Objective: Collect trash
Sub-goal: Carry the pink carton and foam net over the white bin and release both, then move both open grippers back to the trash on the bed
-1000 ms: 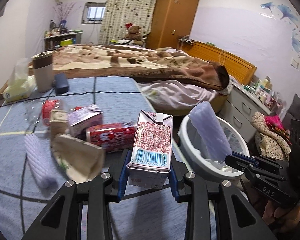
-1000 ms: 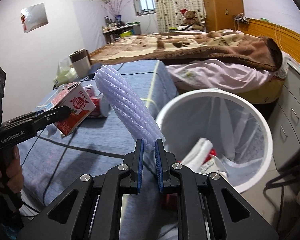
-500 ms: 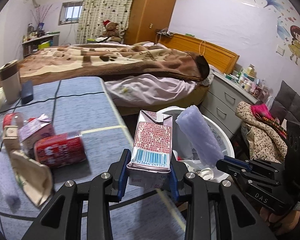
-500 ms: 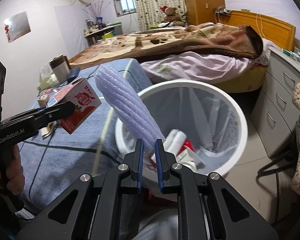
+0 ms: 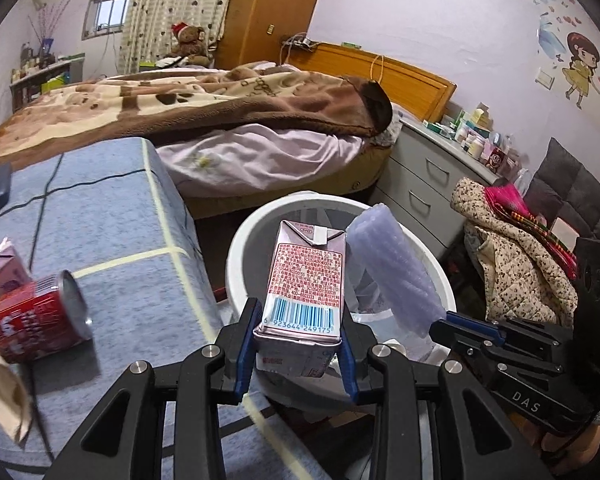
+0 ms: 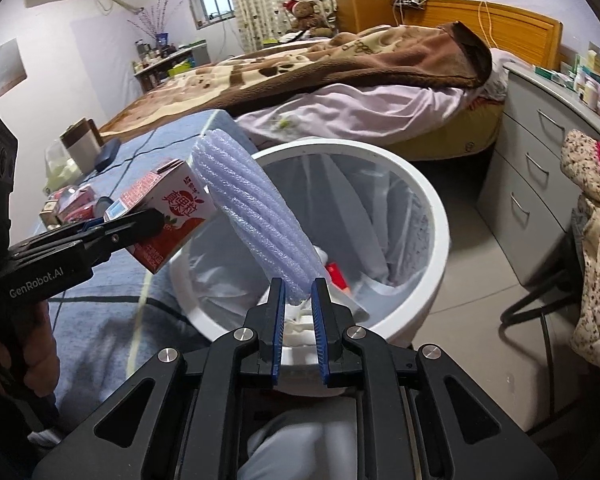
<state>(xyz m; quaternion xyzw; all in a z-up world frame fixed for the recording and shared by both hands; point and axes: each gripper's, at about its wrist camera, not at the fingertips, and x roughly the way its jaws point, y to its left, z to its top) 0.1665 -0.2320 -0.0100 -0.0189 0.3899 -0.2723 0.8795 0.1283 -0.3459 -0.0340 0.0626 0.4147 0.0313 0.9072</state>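
A pink and red juice carton (image 5: 306,276) stands upright between the blue pads of my left gripper (image 5: 299,320), which is shut on it. The carton hangs over the near rim of the white, bag-lined trash bin (image 5: 236,252). To its right a lilac ribbed foam sleeve (image 5: 392,272) leans over the bin, its lower end held in my right gripper (image 5: 444,322). In the right wrist view the foam sleeve (image 6: 252,208) rises from my right gripper (image 6: 299,292), whose jaws are opening with the sleeve's end still between the pads. The carton (image 6: 172,216) is at the left, above the bin rim (image 6: 432,208).
A red can (image 5: 36,320), a small pink carton (image 5: 0,272) and a brown paper bag (image 5: 0,392) lie on the blue table cover (image 5: 120,220) to the left. Trash (image 6: 336,276) lies inside the bin. Grey drawers (image 5: 420,184) and piled clothes (image 5: 516,248) stand to the right.
Both grippers have moved from the table toward the bin, so the carton and the foam sleeve now hang over its opening. The right jaws stand slightly wider.
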